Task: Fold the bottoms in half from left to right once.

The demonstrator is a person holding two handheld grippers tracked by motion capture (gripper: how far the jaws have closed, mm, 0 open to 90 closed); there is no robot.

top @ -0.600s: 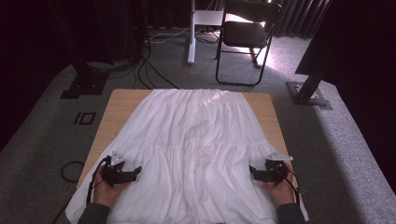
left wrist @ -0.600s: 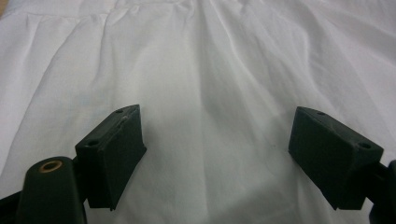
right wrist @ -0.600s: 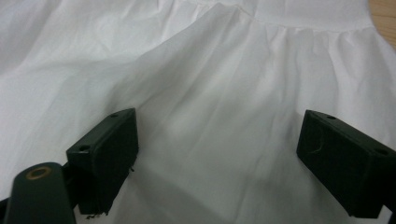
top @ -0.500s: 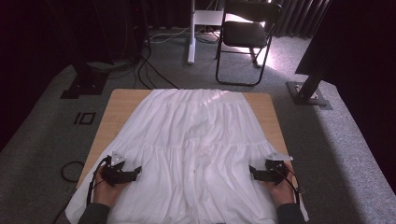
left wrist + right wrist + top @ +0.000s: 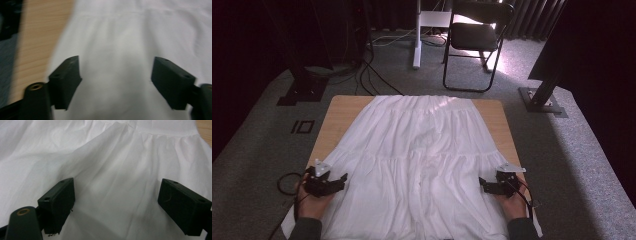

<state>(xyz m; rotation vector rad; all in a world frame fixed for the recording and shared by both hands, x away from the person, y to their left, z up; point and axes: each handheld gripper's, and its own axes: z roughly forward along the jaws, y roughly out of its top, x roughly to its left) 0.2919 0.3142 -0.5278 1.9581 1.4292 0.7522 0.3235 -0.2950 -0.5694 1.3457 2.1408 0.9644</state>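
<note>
Nothing has shifted: both grippers [image 5: 343,178] [image 5: 483,183] hover wide open, empty, over the skirt's [image 5: 412,150] near corners, seemingly for grabbing.

a black folding chair [image 5: 477,40] stands beyond the wooden table [image 5: 343,112].

white skirt [image 5: 417,160] on table [image 5: 343,111], grippers at hem
</note>
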